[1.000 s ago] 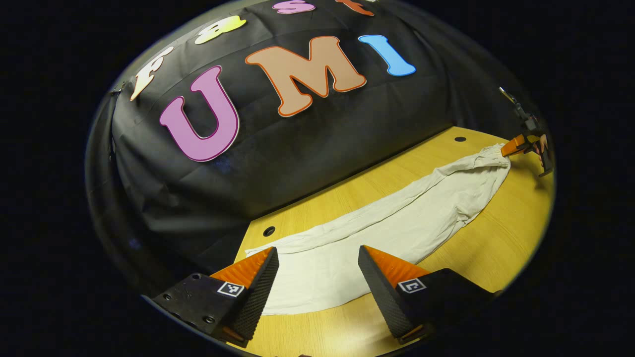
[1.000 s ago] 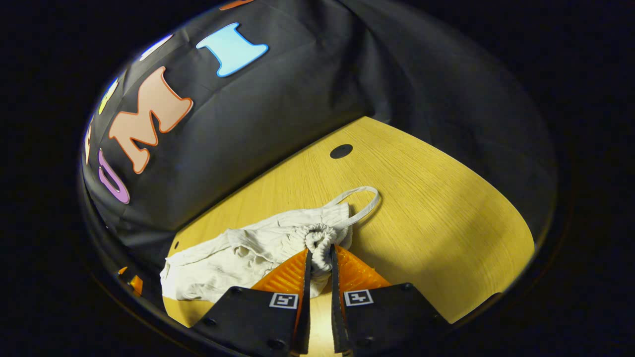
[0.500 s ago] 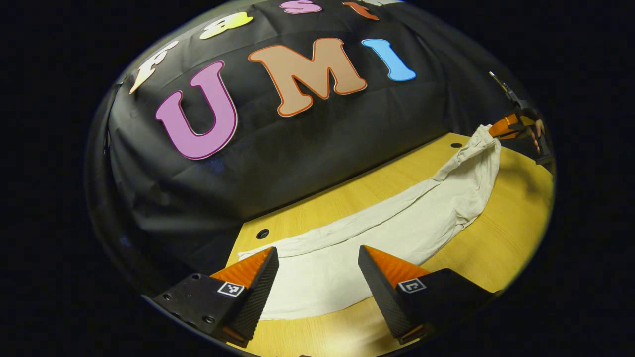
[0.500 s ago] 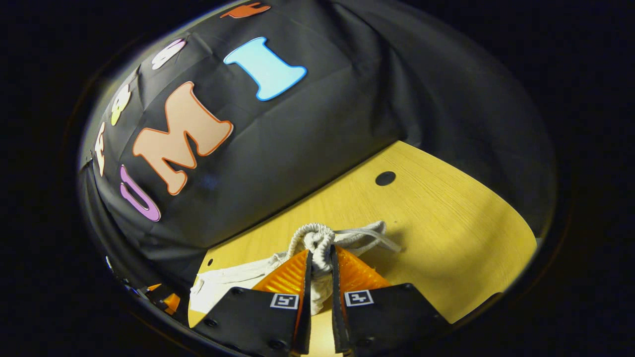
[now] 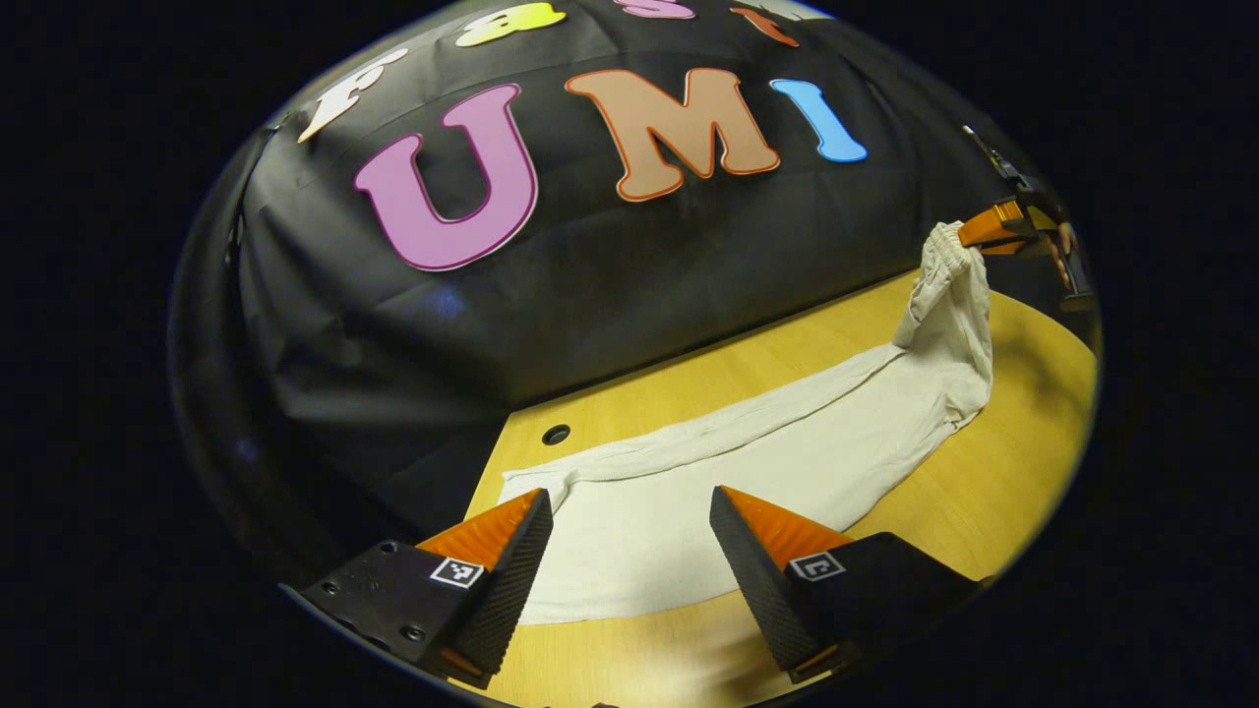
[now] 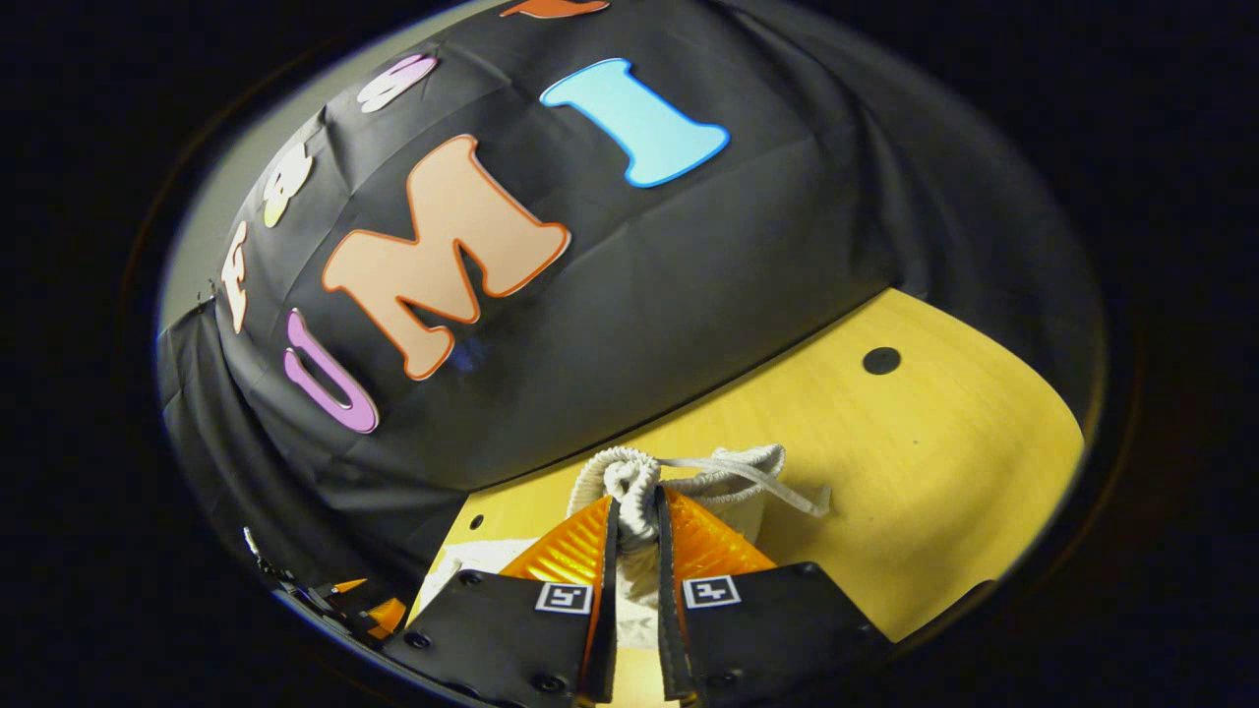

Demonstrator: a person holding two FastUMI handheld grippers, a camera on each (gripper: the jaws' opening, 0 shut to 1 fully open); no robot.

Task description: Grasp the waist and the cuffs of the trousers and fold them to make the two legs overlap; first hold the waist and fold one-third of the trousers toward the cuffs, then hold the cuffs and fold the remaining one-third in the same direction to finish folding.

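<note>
The trousers (image 5: 787,462) are being laid lengthwise on the wooden table (image 5: 1023,492), legs overlapped. The right gripper (image 6: 634,521) is being kept pressed together on the gathered waist (image 6: 629,482), which is being held raised above the table, its drawstring (image 6: 777,482) hanging loose. The left gripper (image 5: 629,551) is being held spread above the cuff end (image 5: 610,570), no fabric being pinched.
</note>
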